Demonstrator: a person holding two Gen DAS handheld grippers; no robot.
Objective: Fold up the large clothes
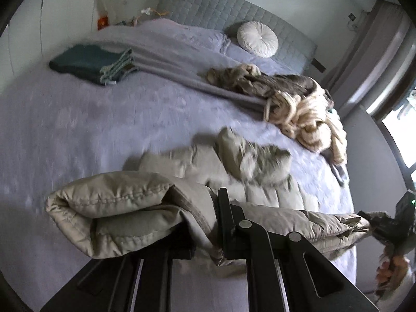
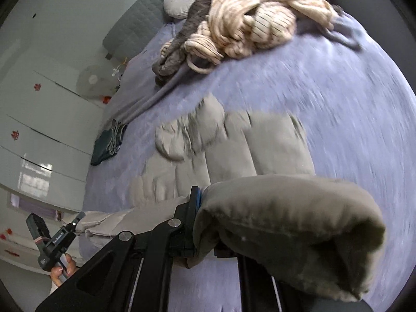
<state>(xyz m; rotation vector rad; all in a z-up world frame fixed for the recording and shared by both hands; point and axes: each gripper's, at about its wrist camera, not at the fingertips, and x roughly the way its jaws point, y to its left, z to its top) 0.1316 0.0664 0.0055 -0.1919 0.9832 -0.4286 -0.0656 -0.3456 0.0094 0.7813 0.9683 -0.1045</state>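
A beige quilted puffer jacket [image 1: 197, 166] lies across the near part of the lavender bed [image 1: 78, 130]; it also shows in the right wrist view [image 2: 234, 140]. My left gripper [image 1: 205, 223] is shut on the jacket's near edge, with a padded fold bulging to its left. My right gripper [image 2: 205, 223] is shut on the other end of that edge, with thick fabric draped over its right finger. Each gripper shows in the other's view, the right one [image 1: 390, 223] at the far right and the left one [image 2: 59, 239] at lower left. The jacket's edge is stretched between them.
A folded dark teal garment [image 1: 85, 62] lies on the bed's far left. A heap of cream and grey-brown clothes [image 1: 291, 96] sits at the far right. A round white cushion [image 1: 257, 39] leans on the grey headboard [image 1: 221, 7]. White wardrobe doors [image 2: 39, 119] stand beside the bed.
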